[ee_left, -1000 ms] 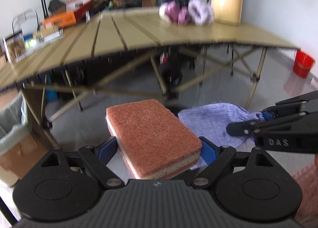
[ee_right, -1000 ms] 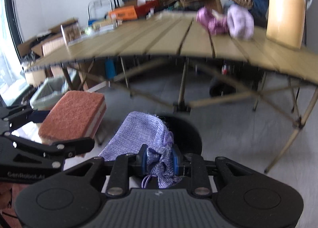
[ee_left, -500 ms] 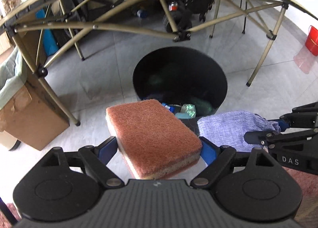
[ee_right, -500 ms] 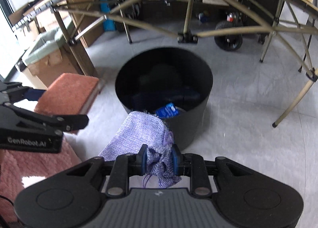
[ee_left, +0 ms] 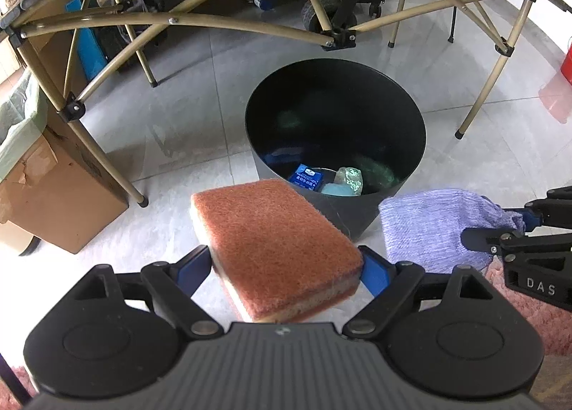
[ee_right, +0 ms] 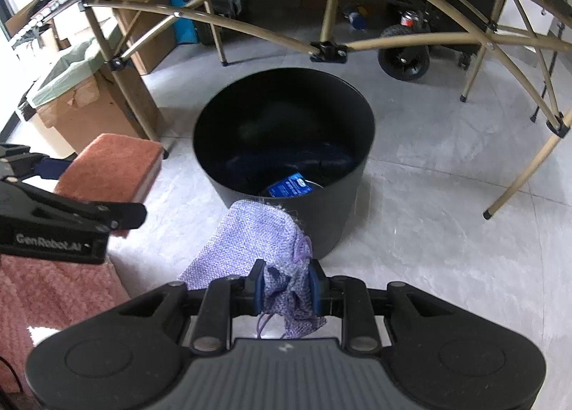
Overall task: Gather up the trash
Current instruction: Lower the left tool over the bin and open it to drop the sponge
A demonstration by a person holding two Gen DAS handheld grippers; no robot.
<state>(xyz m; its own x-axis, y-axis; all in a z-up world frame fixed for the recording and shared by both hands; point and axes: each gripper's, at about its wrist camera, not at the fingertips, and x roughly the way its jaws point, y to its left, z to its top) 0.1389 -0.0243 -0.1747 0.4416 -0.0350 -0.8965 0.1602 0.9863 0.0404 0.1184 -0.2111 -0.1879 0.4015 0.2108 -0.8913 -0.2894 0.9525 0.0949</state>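
Note:
My left gripper (ee_left: 282, 267) is shut on a rust-brown sponge (ee_left: 275, 245) with a pale underside, held just short of the near rim of a round black trash bin (ee_left: 411, 109). The sponge also shows at the left of the right wrist view (ee_right: 111, 167). My right gripper (ee_right: 286, 285) is shut on a crumpled lilac cloth pouch (ee_right: 250, 242), held beside the bin's (ee_right: 357, 124) near wall. The pouch also shows at the right of the left wrist view (ee_left: 429, 227). The bin holds a blue packet (ee_left: 305, 177) and a greenish wrapper (ee_left: 350, 179).
The bin stands on grey floor tiles under a folding table's tan metal frame (ee_left: 214, 22), whose legs (ee_left: 475, 102) land on either side. A cardboard box with a green liner (ee_left: 46, 188) stands left. A pink rug (ee_right: 46, 295) lies under me. A black wheel (ee_right: 404, 56) is behind.
Both views have tilted down from the tabletop to the floor. The bin has come into view and moved closer. Both grippers keep their hold.

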